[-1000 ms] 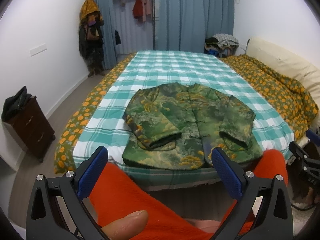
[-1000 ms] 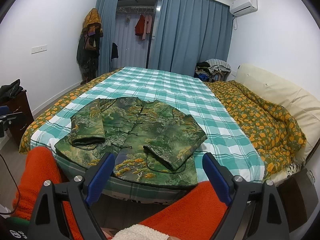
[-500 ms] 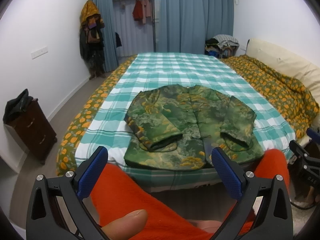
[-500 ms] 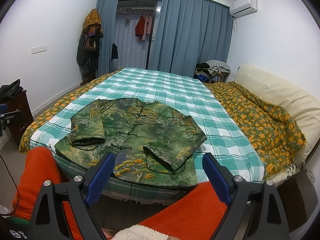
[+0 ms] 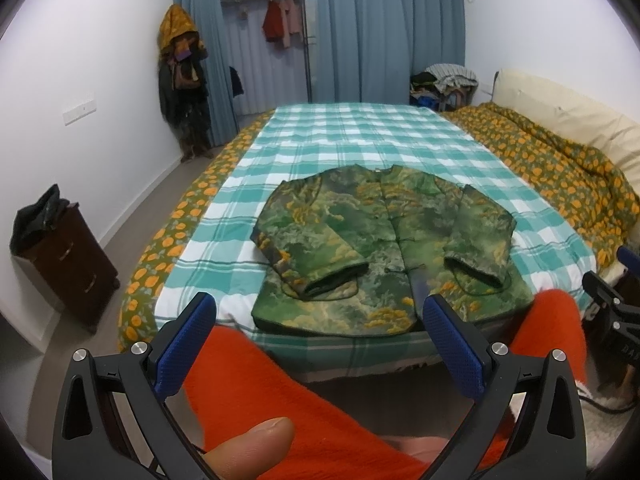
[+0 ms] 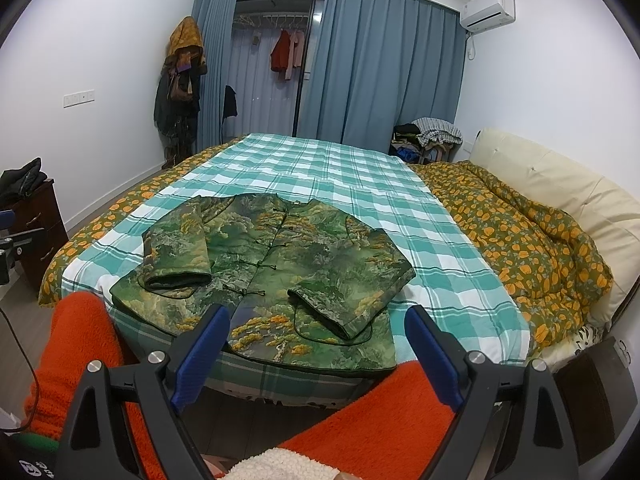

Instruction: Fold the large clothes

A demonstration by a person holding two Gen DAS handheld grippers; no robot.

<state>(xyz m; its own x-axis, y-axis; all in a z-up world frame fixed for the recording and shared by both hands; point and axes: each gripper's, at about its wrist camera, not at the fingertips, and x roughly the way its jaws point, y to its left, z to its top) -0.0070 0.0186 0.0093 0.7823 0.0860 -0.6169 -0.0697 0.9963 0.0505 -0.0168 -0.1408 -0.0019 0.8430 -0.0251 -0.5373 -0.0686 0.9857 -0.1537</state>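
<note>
A green and yellow patterned jacket (image 5: 384,248) lies flat, front up, near the front edge of the bed, both sleeves folded in over its front. It also shows in the right wrist view (image 6: 276,268). My left gripper (image 5: 320,328) is open and empty, held back from the bed above orange-clad legs. My right gripper (image 6: 316,344) is open and empty, also short of the bed edge, with the jacket hem just beyond it.
The bed has a teal checked sheet (image 5: 360,140) and an orange-flowered quilt (image 6: 520,248) bunched on its right. A dark bedside cabinet (image 5: 68,260) stands at left. Coats hang on a stand (image 6: 180,88) by blue curtains. Orange-clad legs (image 5: 280,400) fill the foreground.
The left wrist view has tilted slightly, so the jacket and bed sit a little lower in frame. The jacket and right gripper have not moved.
</note>
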